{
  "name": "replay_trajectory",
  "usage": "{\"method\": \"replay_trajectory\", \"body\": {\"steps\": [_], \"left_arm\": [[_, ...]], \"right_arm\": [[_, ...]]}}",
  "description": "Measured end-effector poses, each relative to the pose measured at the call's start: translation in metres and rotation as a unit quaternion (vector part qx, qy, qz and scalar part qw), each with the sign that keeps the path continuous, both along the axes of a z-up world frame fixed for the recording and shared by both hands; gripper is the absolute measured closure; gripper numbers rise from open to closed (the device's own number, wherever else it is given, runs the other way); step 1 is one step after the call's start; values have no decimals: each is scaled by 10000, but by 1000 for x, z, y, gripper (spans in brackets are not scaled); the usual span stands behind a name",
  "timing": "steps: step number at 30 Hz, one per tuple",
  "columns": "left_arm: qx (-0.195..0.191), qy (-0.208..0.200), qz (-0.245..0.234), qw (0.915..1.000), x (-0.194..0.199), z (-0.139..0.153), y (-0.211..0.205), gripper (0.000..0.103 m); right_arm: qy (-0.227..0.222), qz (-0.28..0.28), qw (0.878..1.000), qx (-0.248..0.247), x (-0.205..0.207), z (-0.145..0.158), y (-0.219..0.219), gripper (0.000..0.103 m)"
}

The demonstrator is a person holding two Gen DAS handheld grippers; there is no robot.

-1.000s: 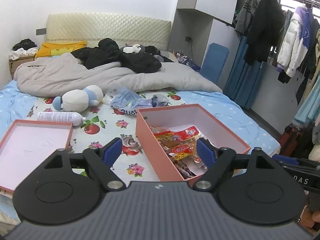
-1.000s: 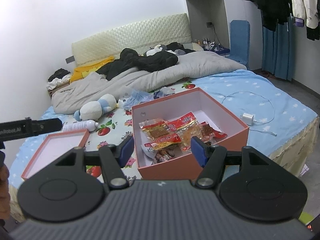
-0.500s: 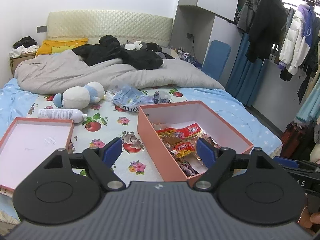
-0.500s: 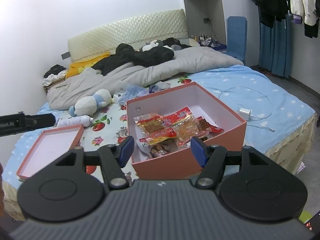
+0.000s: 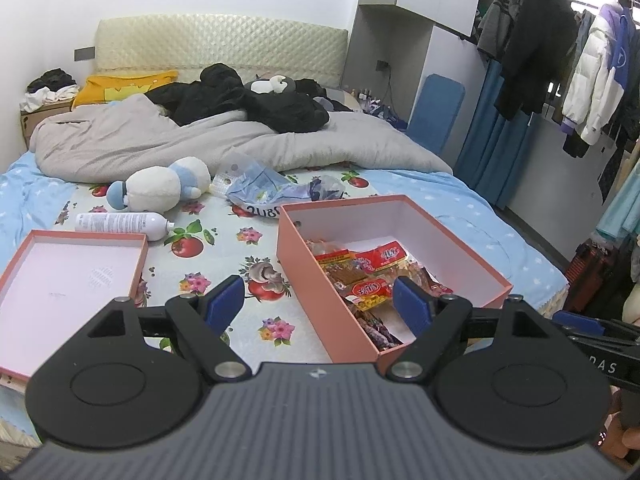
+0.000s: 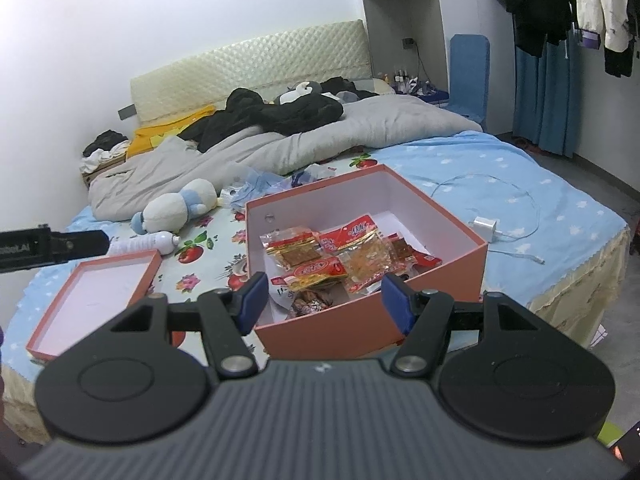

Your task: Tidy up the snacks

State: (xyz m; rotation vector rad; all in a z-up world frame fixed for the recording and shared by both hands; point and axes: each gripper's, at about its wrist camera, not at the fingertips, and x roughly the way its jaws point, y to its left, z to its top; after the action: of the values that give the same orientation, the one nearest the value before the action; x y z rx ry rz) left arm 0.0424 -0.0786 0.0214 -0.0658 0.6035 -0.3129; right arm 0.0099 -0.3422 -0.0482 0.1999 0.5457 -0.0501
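At far left, the box lid (image 5: pixel 60 280) is seen lying upturned on the bed (image 5: pixel 32 200), a white bottle (image 5: pixel 120 223) just beyond it. The left gripper (image 5: pixel 318 300) is held with jaws apart, nothing between them. Next, the snack packets (image 6: pixel 320 260) are piled inside the salmon box (image 6: pixel 440 272). The right gripper (image 6: pixel 322 300) is held spread too, gripping nothing, above the box's near wall.
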Motion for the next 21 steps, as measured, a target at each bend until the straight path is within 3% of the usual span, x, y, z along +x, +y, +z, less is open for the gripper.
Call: {"method": "replay_trajectory", "body": {"steps": [9,13,16,17,19,21], "left_arm": [[-12,-10,11,10000,2,-1,1,18],[16,-21,78,10000,3,-3,2,3],[150,47,229,9996,8,-7,1,2],[144,61,238,9996,9,-8,2,2],[129,105,222,9996,12,-9,2,1],[153,125,211,9996,15,-10,2,1]], "right_arm": [[-32,34,10000,-76,3,-2,1,38],[-50,70,9999,-116,5,-2,4,38],[-88,78,9999,-100,7,-1,4,38],[-81,47,9999,-121,9,0,4,35],[-76,28,9999,-102,11,-1,3,0],[-65,-18,9999,-82,14,-1,2,0]]}}
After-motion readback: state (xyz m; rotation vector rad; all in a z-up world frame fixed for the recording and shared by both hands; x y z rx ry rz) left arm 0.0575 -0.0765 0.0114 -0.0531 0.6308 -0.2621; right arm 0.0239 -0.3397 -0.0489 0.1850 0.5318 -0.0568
